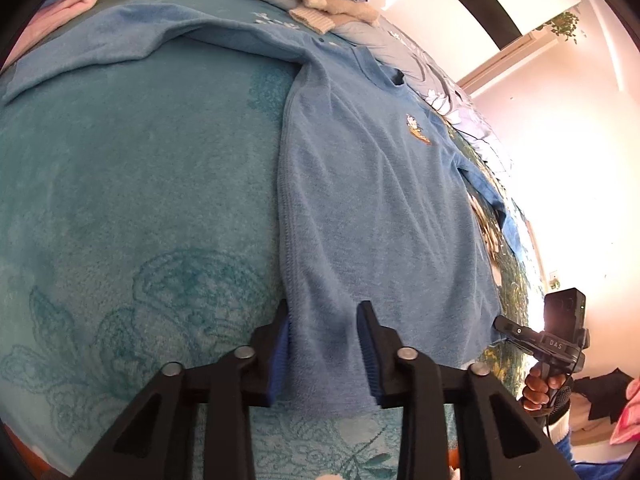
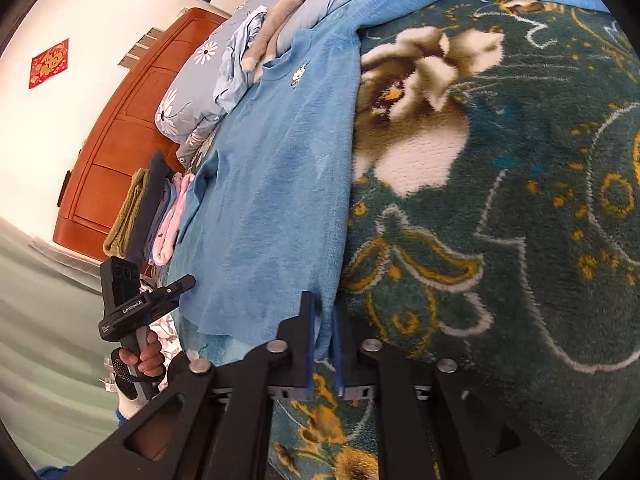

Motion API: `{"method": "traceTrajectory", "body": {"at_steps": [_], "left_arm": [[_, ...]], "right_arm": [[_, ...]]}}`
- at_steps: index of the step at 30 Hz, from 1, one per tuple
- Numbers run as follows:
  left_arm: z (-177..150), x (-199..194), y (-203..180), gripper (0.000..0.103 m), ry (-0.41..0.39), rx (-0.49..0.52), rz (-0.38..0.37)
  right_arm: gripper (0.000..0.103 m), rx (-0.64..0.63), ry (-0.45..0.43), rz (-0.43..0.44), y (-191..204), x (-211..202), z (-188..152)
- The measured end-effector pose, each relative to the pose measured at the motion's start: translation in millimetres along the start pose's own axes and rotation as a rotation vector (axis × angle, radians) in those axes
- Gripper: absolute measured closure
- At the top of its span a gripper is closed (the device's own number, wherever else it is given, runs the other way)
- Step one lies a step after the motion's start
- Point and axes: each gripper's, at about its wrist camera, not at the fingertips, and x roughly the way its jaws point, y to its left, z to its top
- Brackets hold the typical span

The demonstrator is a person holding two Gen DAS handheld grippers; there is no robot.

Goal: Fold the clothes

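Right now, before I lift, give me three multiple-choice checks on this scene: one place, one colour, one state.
1. Where does the right gripper grip the sweater?
A. collar
B. bottom hem corner
C. sleeve cuff

2. What colour is the sweater?
A. blue
B. pink
C. olive

3. How does the sweater lie?
A. folded in half
B. balled up
C. spread flat, sleeve out

Key: 1 B, the pads pinch the hem's corner. 2 A, its knit shows blue in both views. 3 C, the body lies flat on the blanket, one sleeve stretched sideways.

walls: white (image 2: 100,8) | cabinet: red-brown wood (image 2: 120,128) | floor: pale grey-green (image 2: 36,320)
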Motion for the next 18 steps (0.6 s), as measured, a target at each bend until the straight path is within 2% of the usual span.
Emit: {"method": "traceTrajectory", "body": {"at_steps": [2, 6, 12, 18], "left_arm": [[-1.9, -1.1, 1.8, 0.099, -0.01, -0.018, 0.009], [-7.0, -9.1, 1.4, 0.1, -0.03, -0.033, 0.018], [-15.3, -4.1, 4.6, 0.1, -0.027, -0.026, 0.045], [-5.7, -23.4, 17.0, 0.09, -0.057, -0.052, -0.016]], "right_arm": [[0.1, -0.001, -0.014, -0.002, 0.5, -6.6, -0.8], [0.101, -0.024, -0.055, -0.039, 4.0, -27.1, -2.0], [0.101, -0.017, -0.002, -0.085, -8.0, -20.6, -7.5], [0.097, -0.069, 0.004, -0.086, 1.3, -30.1, 0.2]]}}
